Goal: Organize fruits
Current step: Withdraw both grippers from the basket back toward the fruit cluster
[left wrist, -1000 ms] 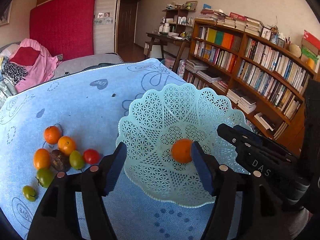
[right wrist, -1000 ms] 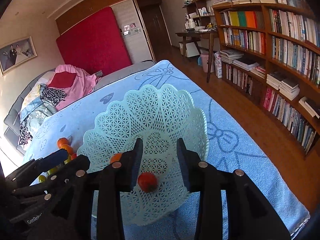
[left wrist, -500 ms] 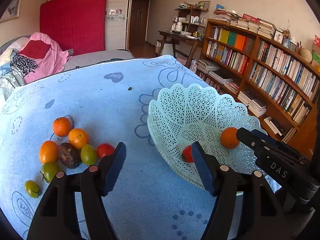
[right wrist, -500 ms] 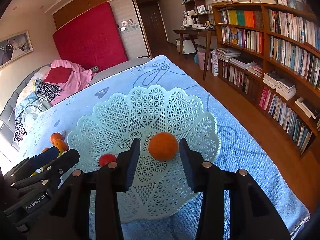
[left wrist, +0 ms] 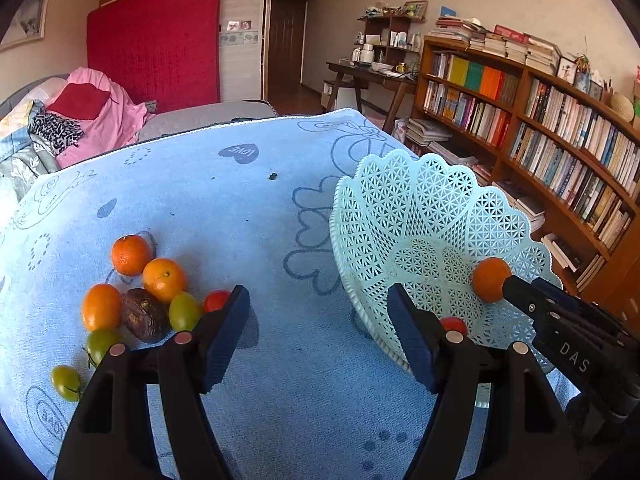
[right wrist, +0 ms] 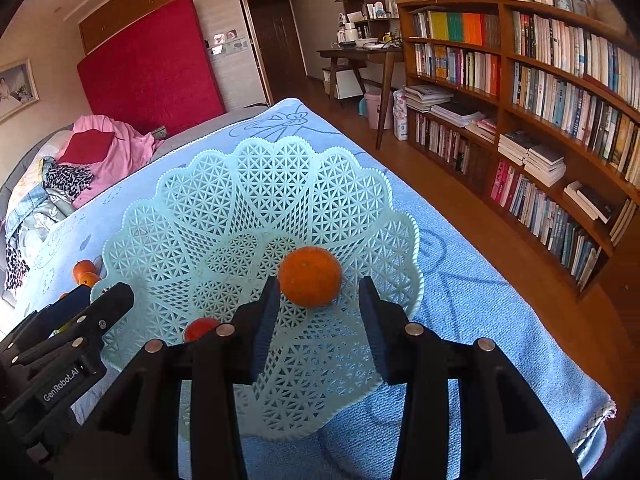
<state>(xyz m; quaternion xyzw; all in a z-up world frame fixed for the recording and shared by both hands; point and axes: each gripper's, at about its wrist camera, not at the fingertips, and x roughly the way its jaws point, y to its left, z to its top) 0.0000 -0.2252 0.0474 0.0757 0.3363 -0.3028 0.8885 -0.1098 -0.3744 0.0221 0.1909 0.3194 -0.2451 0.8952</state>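
Note:
A pale green lattice basket (left wrist: 424, 200) (right wrist: 280, 184) stands on the blue cloth (left wrist: 248, 208). It holds an orange (right wrist: 310, 276) (left wrist: 491, 279) and a red tomato (right wrist: 200, 328) (left wrist: 454, 324). My right gripper (right wrist: 318, 320) is open over the basket, its fingers either side of the orange, which lies just ahead of them. My left gripper (left wrist: 318, 332) is open and empty above the cloth, left of the basket. A heap of loose fruit lies at the left: oranges (left wrist: 130, 255), a dark brown fruit (left wrist: 144, 314), green tomatoes (left wrist: 184, 312) and a red tomato (left wrist: 216, 300).
The cloth ends near the basket's right side (right wrist: 560, 380), above a wooden floor. A bookshelf (right wrist: 540, 92) stands at the right. A sofa with pink and patterned clothes (left wrist: 88, 116) lies behind the cloth. The other gripper (left wrist: 568, 344) shows at the lower right of the left wrist view.
My left gripper has swung left from over the basket towards the loose fruit. The orange has rolled right in the basket and lies ahead of my right gripper; the red tomato has rolled left.

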